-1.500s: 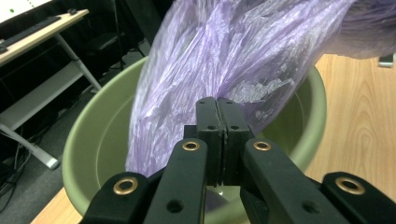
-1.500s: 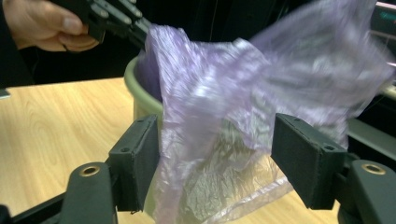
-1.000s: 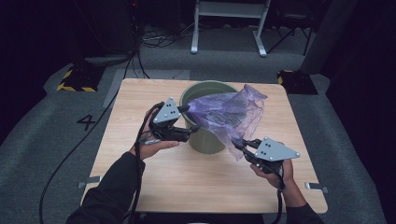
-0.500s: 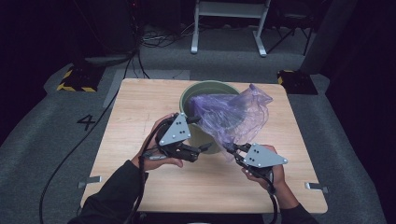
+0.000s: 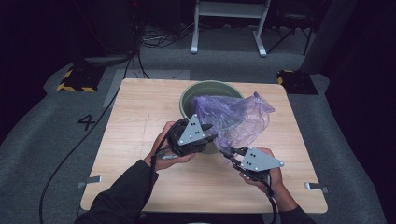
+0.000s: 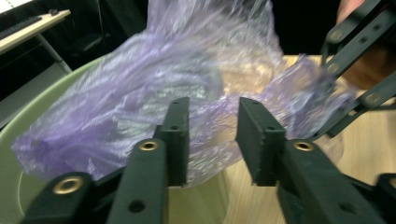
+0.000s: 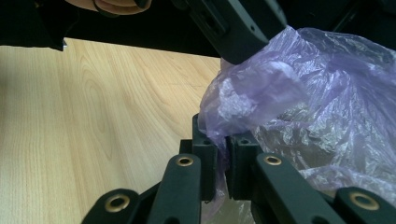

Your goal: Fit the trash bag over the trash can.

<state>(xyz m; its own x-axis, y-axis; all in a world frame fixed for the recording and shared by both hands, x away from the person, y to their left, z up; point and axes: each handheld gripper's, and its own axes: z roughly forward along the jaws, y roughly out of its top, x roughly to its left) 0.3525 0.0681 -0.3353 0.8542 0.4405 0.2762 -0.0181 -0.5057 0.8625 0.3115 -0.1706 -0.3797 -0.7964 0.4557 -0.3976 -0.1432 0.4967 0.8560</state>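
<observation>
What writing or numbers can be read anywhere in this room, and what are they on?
"4": a dark numeral on the grey floor, left of the wooden table.
Yellow and black hazard stripes, a sign with no words, on the dark floor blocks at the left and the right.
Nothing readable on the purple plastic bag, the green bin or the grey plates on the tongs.

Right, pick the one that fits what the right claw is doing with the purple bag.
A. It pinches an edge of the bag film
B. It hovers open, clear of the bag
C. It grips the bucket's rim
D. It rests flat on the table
A: in the right gripper view the right claw has its jaws nearly together with a fold of the purple bag caught between them.
</observation>
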